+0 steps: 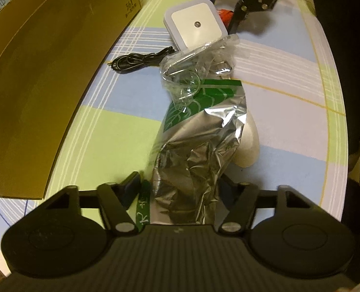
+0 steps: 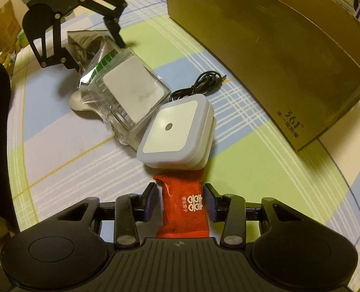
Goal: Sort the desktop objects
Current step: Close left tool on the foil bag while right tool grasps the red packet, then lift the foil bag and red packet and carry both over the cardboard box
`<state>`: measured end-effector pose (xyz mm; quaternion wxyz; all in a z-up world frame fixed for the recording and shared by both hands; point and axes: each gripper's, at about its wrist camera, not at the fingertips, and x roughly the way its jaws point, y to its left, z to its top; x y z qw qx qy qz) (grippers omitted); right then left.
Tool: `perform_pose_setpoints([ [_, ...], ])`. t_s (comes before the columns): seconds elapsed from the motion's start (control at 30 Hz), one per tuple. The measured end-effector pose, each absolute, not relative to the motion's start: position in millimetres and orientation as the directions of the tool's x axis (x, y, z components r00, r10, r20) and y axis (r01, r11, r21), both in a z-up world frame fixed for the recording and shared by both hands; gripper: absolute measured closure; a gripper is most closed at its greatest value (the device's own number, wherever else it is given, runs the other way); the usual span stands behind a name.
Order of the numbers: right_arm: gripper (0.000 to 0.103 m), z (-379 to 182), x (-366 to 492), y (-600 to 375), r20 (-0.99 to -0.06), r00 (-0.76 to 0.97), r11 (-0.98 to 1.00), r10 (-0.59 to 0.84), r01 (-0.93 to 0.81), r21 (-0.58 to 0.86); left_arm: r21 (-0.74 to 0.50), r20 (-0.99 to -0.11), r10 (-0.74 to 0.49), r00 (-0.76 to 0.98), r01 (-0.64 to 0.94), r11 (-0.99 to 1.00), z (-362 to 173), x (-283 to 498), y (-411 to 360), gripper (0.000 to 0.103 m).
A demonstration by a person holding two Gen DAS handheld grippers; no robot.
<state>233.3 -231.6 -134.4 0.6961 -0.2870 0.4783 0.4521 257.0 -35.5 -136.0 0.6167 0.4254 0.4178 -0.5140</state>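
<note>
A crumpled silver foil bag (image 1: 194,150) with green print runs forward from my left gripper (image 1: 180,189), which is shut on its near end. The bag lies over a white rounded object (image 1: 250,143). In the right wrist view a red packet (image 2: 182,202) with white characters is pinched at the waist, with my right gripper (image 2: 181,199) shut on it. Its far end is tucked under a white square night light (image 2: 177,131). A clear plastic packet (image 2: 128,92) holding a clear box leans on the foil bag (image 2: 92,41).
A large gold cardboard box (image 1: 46,73) stands along the left of the checked tablecloth (image 1: 106,126). A coiled black cable (image 1: 141,59) lies beside it. A person's dark sleeve (image 1: 343,48) borders the table's right edge. Light blue cartons sit behind the box.
</note>
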Motion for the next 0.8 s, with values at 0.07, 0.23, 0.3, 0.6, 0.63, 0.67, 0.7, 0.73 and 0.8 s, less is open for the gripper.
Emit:
perform_pose_setpoints([
  [0.07, 0.071, -132.6, 229.5, -231.6, -0.926, 0.134, 0.431, 0.353, -0.902, 0.034, 0.103, -0.952, -0.278, 0.131, 0.988, 0.112, -134.9, 253.6, -36.3, 0.05],
  [0.23, 0.078, -130.7, 220.3, -234.1, -0.929, 0.147, 0.456, 0.339, -0.89, 0.025, 0.105, -0.957, -0.254, 0.138, 0.985, 0.137, -130.4, 243.1, -36.2, 0.055],
  [0.3, 0.078, -129.8, 215.9, -236.5, -0.931, 0.155, 0.47, 0.331, -0.882, 0.02, 0.107, -0.96, -0.24, 0.142, 0.982, 0.155, -127.2, 238.5, -32.4, 0.055],
  [0.6, 0.078, -115.4, 200.9, -252.2, -0.927, 0.209, 0.575, 0.313, -0.818, 0.01, 0.149, -0.96, -0.202, 0.196, 0.962, 0.227, -112.3, 224.4, -13.7, 0.056],
  [0.63, 0.078, -113.5, 198.9, -253.1, -0.927, 0.217, 0.582, 0.306, -0.813, 0.002, 0.152, -0.959, -0.199, 0.201, 0.96, 0.237, -108.8, 222.3, -10.7, 0.056],
  [0.67, 0.078, -111.4, 197.3, -253.8, -0.927, 0.224, 0.59, 0.301, -0.807, -0.004, 0.155, -0.959, -0.195, 0.205, 0.957, 0.245, -107.5, 221.4, -9.5, 0.056],
  [0.7, 0.078, -109.5, 196.6, -255.2, -0.926, 0.229, 0.599, 0.299, -0.801, -0.005, 0.161, -0.959, -0.19, 0.212, 0.954, 0.252, -103.3, 217.8, -6.3, 0.056],
  [0.73, 0.079, -106.4, 195.6, -256.5, -0.925, 0.234, 0.608, 0.3, -0.794, -0.004, 0.166, -0.958, -0.187, 0.218, 0.952, 0.257, -101.1, 216.7, -4.9, 0.056],
  [0.8, 0.078, -98.4, 192.6, -258.4, -0.92, 0.251, 0.626, 0.299, -0.78, -0.009, 0.171, -0.957, -0.184, 0.226, 0.946, 0.276, -94.5, 214.0, -2.7, 0.056],
])
